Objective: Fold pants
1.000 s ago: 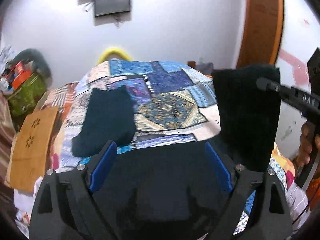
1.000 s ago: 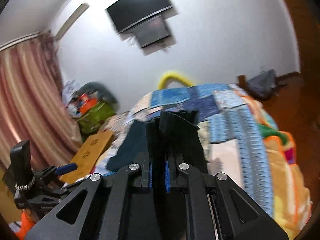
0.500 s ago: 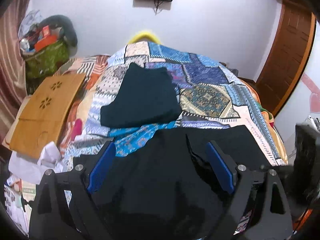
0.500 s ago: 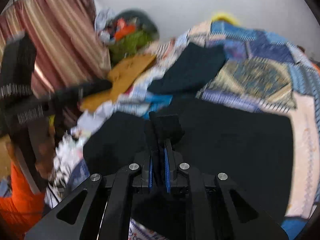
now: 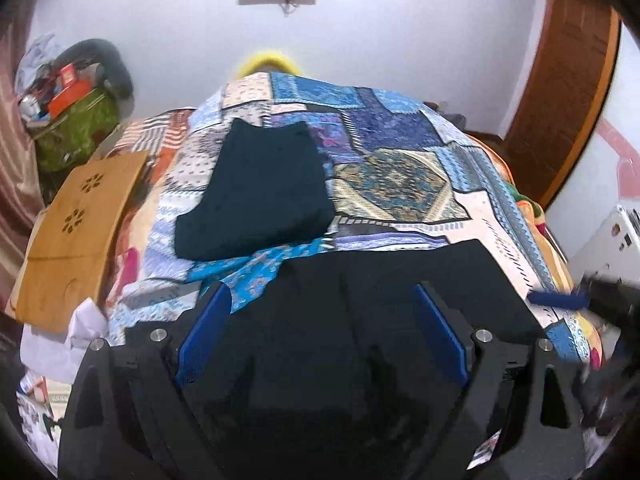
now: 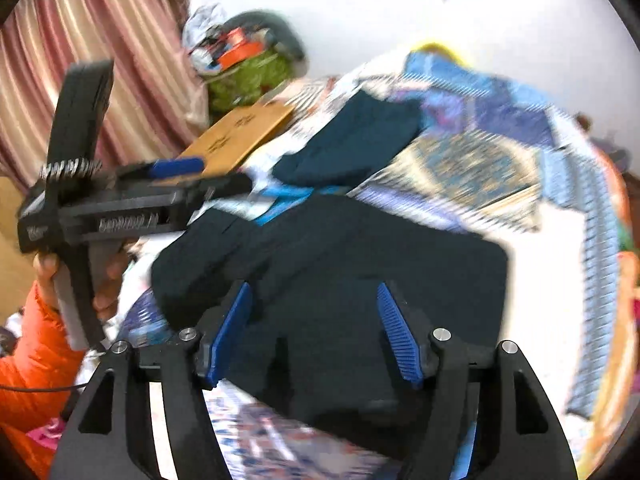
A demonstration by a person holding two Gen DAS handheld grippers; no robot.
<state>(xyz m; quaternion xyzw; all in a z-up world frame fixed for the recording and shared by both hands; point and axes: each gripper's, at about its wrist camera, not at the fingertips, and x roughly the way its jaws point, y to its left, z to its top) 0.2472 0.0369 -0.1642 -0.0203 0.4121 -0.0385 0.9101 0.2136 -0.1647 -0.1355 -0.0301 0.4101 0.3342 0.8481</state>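
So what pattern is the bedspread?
Blue patchwork bedspread, clearest in the left wrist view.

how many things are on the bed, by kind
dark garments: 2 (folded one, spread pants)
wooden boards: 1
quilts: 1
total: 4

Left gripper (image 5: 320,332) angled downward, jaws wide apart. Right gripper (image 6: 316,332) angled downward, jaws opening, pads gripping nothing.
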